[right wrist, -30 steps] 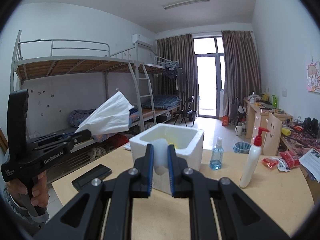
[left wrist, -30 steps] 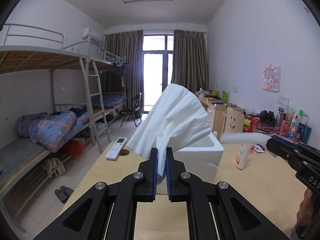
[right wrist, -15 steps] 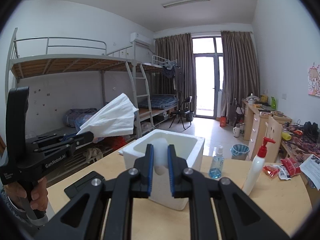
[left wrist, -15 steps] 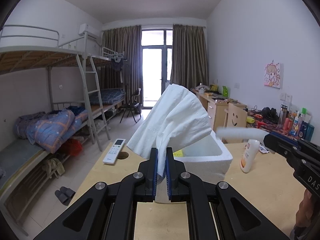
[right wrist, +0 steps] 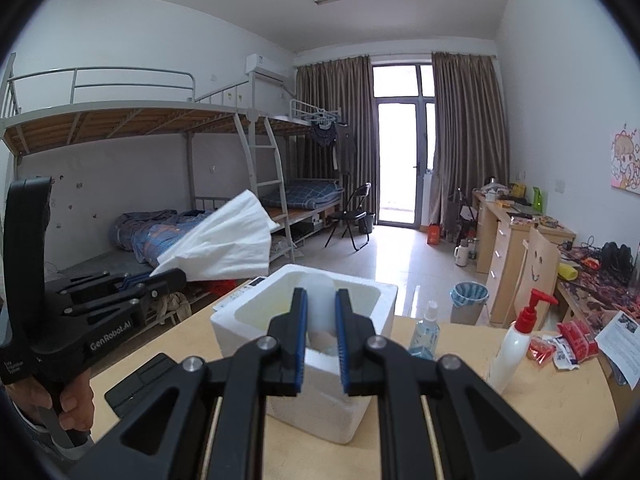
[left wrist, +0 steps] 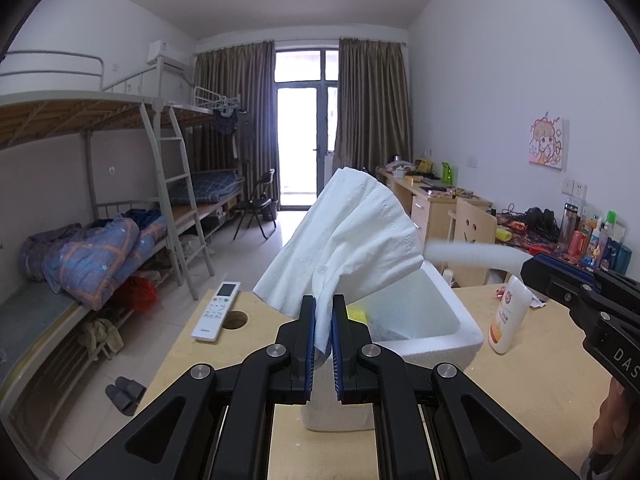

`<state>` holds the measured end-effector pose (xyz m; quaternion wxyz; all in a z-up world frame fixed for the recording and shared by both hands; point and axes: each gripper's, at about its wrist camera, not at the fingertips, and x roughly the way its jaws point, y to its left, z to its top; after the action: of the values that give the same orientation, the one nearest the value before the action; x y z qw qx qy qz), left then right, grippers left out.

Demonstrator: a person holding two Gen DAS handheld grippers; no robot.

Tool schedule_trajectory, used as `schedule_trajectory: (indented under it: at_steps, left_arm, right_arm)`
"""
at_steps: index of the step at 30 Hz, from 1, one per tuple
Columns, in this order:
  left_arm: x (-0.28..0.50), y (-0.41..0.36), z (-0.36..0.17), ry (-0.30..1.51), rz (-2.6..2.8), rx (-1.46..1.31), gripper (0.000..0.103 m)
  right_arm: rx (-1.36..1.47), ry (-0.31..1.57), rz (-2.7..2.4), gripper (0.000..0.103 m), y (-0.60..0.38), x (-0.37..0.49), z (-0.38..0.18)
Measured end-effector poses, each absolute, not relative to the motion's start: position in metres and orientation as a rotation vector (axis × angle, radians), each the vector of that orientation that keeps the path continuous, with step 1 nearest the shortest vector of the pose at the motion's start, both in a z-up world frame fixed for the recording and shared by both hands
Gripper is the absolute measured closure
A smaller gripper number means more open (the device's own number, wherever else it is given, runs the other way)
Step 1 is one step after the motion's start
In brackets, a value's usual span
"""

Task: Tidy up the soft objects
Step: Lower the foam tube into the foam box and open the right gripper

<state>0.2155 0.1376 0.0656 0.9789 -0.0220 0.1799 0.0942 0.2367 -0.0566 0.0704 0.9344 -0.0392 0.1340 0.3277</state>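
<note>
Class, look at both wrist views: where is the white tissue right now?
The tissue is pinched in the left gripper, fanning up above the near-left corner of the foam box, left of the box in the right wrist view.

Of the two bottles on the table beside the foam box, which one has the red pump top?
The taller white bottle, farther from the foam box; the small blue bottle beside the box has a clear spray cap.
</note>
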Motion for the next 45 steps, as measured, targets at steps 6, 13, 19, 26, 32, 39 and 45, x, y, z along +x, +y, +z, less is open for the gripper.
schedule_trajectory:
  at_steps: [6, 13, 19, 26, 32, 39, 45]
  left_arm:
    - [0.233, 0.143, 0.064, 0.383, 0.179, -0.052, 0.095]
    - [0.248, 0.15, 0.061, 0.387, 0.198, -0.042, 0.095]
    - [0.252, 0.158, 0.059, 0.376, 0.218, -0.033, 0.095]
    - [0.249, 0.167, 0.059, 0.358, 0.232, -0.031, 0.095]
    - [0.247, 0.176, 0.059, 0.363, 0.251, -0.042, 0.095]
    - [0.248, 0.178, 0.059, 0.364, 0.259, -0.048, 0.095]
    - [0.246, 0.176, 0.06, 0.361, 0.264, -0.051, 0.095]
  right_arm:
    - [-0.084, 0.28, 0.67, 0.087, -0.044, 0.247, 0.067]
    - [-0.096, 0.296, 0.659, 0.087, -0.032, 0.261, 0.065]
    - [-0.101, 0.328, 0.664, 0.087, -0.023, 0.269, 0.059]
    - [-0.101, 0.365, 0.68, 0.086, -0.007, 0.278, 0.054]
    - [-0.1, 0.394, 0.685, 0.086, 0.001, 0.288, 0.05]
    - [-0.108, 0.399, 0.683, 0.086, 0.008, 0.291, 0.05]
    - [-0.12, 0.418, 0.69, 0.076, 0.011, 0.297, 0.047]
